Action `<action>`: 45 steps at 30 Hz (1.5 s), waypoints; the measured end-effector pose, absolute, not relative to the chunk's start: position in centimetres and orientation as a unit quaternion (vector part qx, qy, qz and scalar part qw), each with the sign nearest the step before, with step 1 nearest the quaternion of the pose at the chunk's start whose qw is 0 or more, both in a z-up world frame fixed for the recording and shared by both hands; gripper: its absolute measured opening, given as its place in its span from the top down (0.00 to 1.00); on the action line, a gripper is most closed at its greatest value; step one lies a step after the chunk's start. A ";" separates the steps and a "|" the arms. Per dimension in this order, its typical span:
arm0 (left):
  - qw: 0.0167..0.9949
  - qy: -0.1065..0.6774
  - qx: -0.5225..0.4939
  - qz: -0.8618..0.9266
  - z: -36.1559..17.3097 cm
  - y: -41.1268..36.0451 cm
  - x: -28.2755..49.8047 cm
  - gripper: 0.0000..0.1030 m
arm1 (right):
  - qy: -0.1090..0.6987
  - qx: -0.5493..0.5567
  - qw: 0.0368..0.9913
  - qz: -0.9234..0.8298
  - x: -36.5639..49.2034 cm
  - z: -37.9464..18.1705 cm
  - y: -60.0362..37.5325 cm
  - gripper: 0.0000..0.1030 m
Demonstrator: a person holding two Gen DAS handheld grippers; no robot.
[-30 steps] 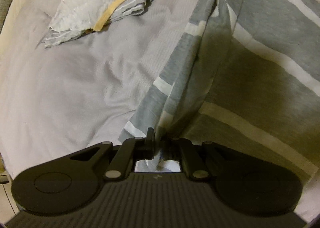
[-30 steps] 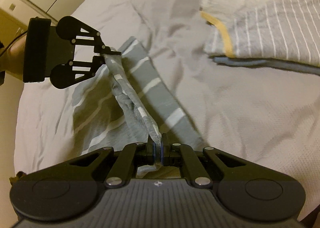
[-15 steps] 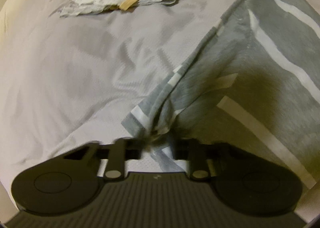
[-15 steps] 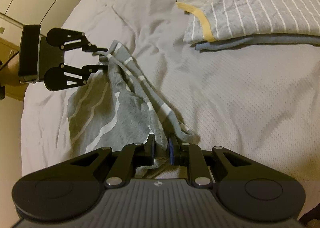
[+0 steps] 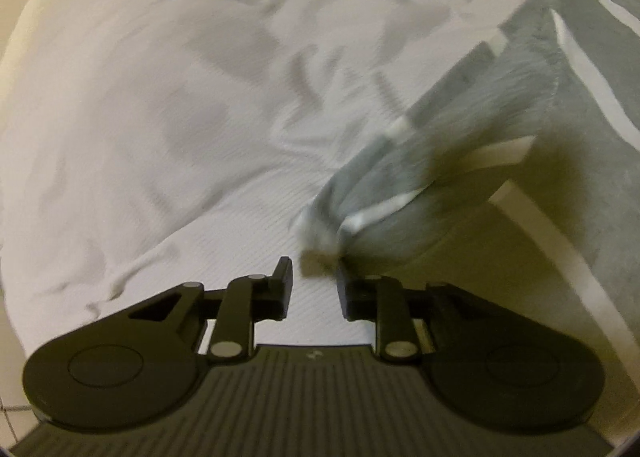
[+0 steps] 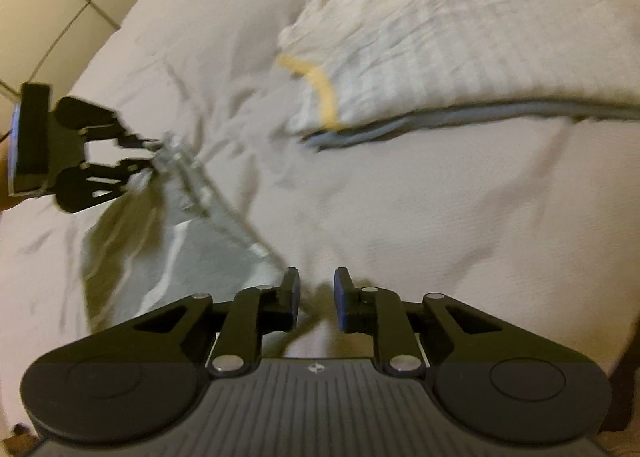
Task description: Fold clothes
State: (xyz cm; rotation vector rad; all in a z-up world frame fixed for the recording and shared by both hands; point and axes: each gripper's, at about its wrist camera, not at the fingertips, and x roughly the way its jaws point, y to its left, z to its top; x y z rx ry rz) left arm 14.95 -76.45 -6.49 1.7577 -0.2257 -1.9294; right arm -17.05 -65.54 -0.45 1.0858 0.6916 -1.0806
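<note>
Both the left black two-finger gripper (image 5: 313, 285) and the right black two-finger gripper (image 6: 316, 295), jaws just opening and now spread empty, are releasing the grey white-striped knit garment (image 5: 516, 161) lying near-left on the pale bedsheet (image 6: 420, 217); best backing off without snagging the fold.

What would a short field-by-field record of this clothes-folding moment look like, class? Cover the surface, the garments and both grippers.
surface: bed sheet, pale and wrinkled
garment in work: grey striped garment, lying folded over on the sheet
finished stack: folded pile with yellow trim, set apart from the grey garment
left gripper: jaws just opened, empty, cloth corner lying just ahead
right gripper: open, nothing between the pads
image quality: motion blur in both views
</note>
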 end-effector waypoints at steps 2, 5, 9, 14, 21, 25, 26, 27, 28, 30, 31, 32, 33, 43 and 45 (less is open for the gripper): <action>0.285 -0.089 0.637 -0.711 -5.4 -76.2 15.5 0.80 | 0.309 0.462 0.668 -0.495 -17.4 0.5 -65.0 0.83; 0.289 -0.080 0.606 -0.737 -3.8 -74.5 15.0 0.80 | 0.316 0.437 0.695 -0.477 -16.2 1.9 -64.3 0.83; 0.224 -0.073 0.593 -0.770 -4.6 -71.4 13.0 0.80 | 0.330 0.411 0.743 -0.413 -12.1 2.1 -64.2 0.83; 0.252 -0.041 0.584 -0.770 -7.4 -72.3 12.6 0.80 | 0.330 0.413 0.754 -0.390 -9.3 -0.1 -65.7 0.83; 0.306 -0.034 0.585 -0.750 -8.2 -74.7 14.7 0.79 | 0.348 0.421 0.720 -0.429 -12.8 -2.5 -65.7 0.96; 0.339 -0.020 0.588 -0.734 -5.6 -74.5 17.2 0.79 | 0.368 0.416 0.702 -0.445 -14.6 -1.8 -63.8 0.95; 0.347 -0.015 0.585 -0.733 -4.7 -74.1 17.7 0.80 | 0.373 0.413 0.699 -0.450 -14.6 -1.3 -63.4 0.92; 0.355 -0.010 0.582 -0.731 -3.8 -73.7 18.3 0.80 | 0.378 0.409 0.695 -0.454 -14.7 -0.8 -63.0 0.85; 0.358 -0.007 0.578 -0.733 -3.0 -73.2 18.8 0.80 | 0.377 0.404 0.699 -0.454 -14.5 -0.1 -62.6 0.84; 0.361 0.005 0.567 -0.740 -1.9 -71.6 19.0 0.80 | 0.372 0.396 0.717 -0.437 -13.1 1.1 -62.0 0.84; 0.358 0.013 0.563 -0.745 -1.6 -70.7 19.0 0.80 | 0.372 0.392 0.726 -0.426 -12.3 1.4 -61.9 0.84; 0.356 0.020 0.559 -0.748 -1.6 -70.0 18.8 0.80 | 0.371 0.386 0.737 -0.411 -11.2 1.4 -61.9 0.84; 0.351 0.028 0.554 -0.754 -1.6 -69.2 18.3 0.80 | 0.371 0.385 0.744 -0.401 -10.2 1.3 -62.0 0.84; 0.284 0.026 0.559 -0.779 -7.0 -66.9 13.3 0.78 | 0.398 0.393 0.756 -0.339 -7.9 -2.7 -65.3 0.88; 0.286 0.018 0.572 -0.769 -6.9 -66.8 13.9 0.78 | 0.419 0.384 0.754 -0.329 -9.0 -3.0 -64.5 0.88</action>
